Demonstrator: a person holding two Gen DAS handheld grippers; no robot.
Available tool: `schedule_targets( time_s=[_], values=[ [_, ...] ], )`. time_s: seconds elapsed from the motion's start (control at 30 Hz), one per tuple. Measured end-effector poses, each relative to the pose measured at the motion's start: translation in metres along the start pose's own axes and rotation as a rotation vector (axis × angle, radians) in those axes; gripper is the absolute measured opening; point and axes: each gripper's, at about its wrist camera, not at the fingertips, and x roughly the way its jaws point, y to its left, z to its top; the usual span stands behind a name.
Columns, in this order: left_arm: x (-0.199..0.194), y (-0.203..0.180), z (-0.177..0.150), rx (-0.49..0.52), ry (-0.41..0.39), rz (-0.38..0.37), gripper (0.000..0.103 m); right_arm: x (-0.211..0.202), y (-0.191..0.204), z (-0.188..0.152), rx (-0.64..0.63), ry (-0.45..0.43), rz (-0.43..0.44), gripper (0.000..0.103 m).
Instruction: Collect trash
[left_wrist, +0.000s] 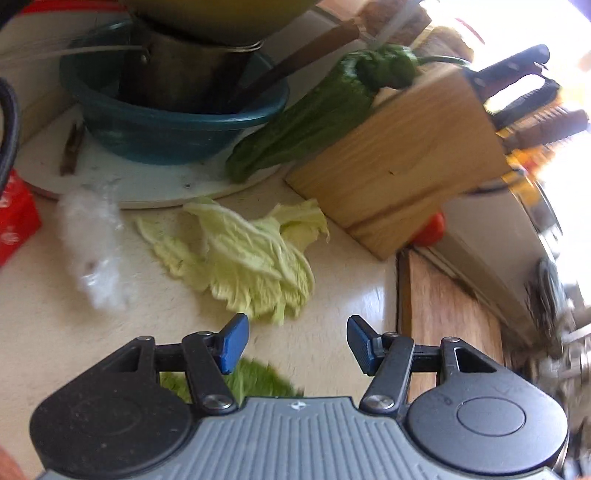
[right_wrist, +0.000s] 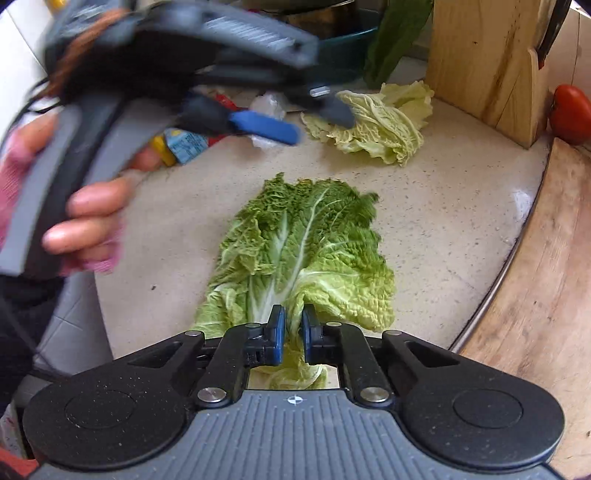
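Note:
A pale yellow-green cabbage leaf (left_wrist: 255, 258) lies on the speckled counter just ahead of my left gripper (left_wrist: 297, 341), which is open and empty above the counter. That leaf also shows in the right wrist view (right_wrist: 380, 122), with the left gripper (right_wrist: 314, 118) blurred above it. My right gripper (right_wrist: 293, 334) is shut on the stem end of a large green cabbage leaf (right_wrist: 306, 243) that lies flat on the counter. A crumpled clear plastic scrap (left_wrist: 94, 247) lies left of the pale leaf.
A wooden knife block (left_wrist: 402, 147) stands at the right with a tomato (right_wrist: 570, 114) beside it. A teal bowl (left_wrist: 166, 125) holding a metal pot sits on a white board (left_wrist: 147, 184), with a dark green leaf (left_wrist: 306, 122). A red packet (left_wrist: 14, 218) lies left. A wooden board (right_wrist: 535, 277) lies right.

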Motion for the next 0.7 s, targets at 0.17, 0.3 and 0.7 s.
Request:
schedule_targets(
  time_s=[0.17, 0.3, 0.7],
  values=[
    [0.044, -0.009, 0.019, -0.121, -0.059, 0.102, 0.060, 0.002, -0.005, -0.006, 0.026, -0.032, 0.055, 0.025],
    [0.061, -0.034, 0.025, -0.044, -0.096, 0.245, 0.070, 0.007, -0.013, -0.005, 0.054, -0.045, 0.067, 0.036],
    [0.085, -0.069, -0.002, 0.287, -0.119, 0.466, 0.051, 0.015, -0.016, -0.006, 0.023, -0.045, 0.081, 0.095]
  ],
)
